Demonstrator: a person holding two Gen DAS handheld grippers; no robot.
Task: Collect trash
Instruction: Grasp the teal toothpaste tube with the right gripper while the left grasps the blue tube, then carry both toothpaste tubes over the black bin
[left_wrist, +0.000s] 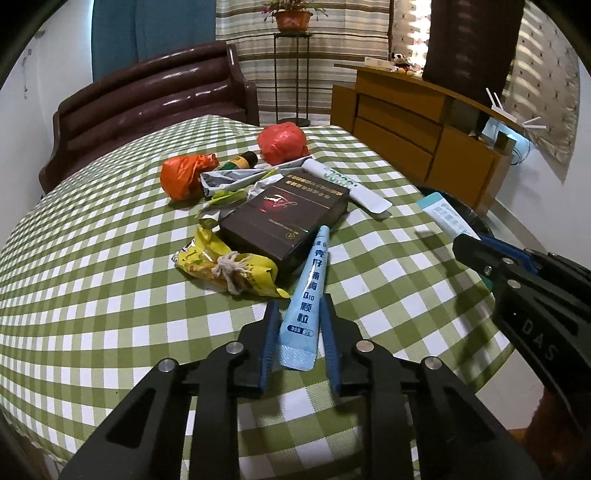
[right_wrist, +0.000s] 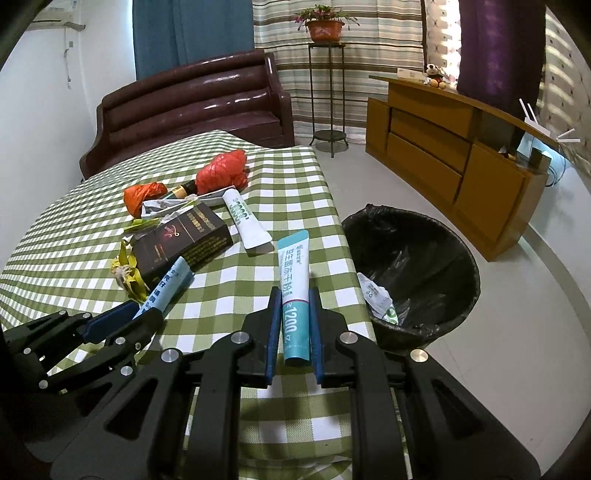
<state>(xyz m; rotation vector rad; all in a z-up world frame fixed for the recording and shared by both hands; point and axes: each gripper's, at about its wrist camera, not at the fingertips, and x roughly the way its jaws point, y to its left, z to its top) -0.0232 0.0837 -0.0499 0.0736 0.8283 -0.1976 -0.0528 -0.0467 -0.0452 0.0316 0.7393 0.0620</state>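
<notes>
My left gripper (left_wrist: 299, 306) is shut on the lower end of a light blue sachet (left_wrist: 304, 280), which lies on the green checked tablecloth (left_wrist: 110, 258). My right gripper (right_wrist: 294, 295) is shut on a teal-and-white sachet (right_wrist: 293, 266) near the table's right edge. A bin with a black liner (right_wrist: 417, 258) stands on the floor just right of it, with some wrappers inside. Beyond the blue sachet lie a dark box (left_wrist: 284, 218), a yellow wrapper (left_wrist: 229, 266), an orange bag (left_wrist: 184, 173), a red bag (left_wrist: 282, 138), a white tube (left_wrist: 351, 184) and a silver wrapper (left_wrist: 229, 181).
A dark brown sofa (right_wrist: 192, 99) stands behind the table. A wooden cabinet (right_wrist: 454, 162) runs along the right wall, and a metal plant stand (right_wrist: 327, 92) is at the back. Bare floor lies around the bin.
</notes>
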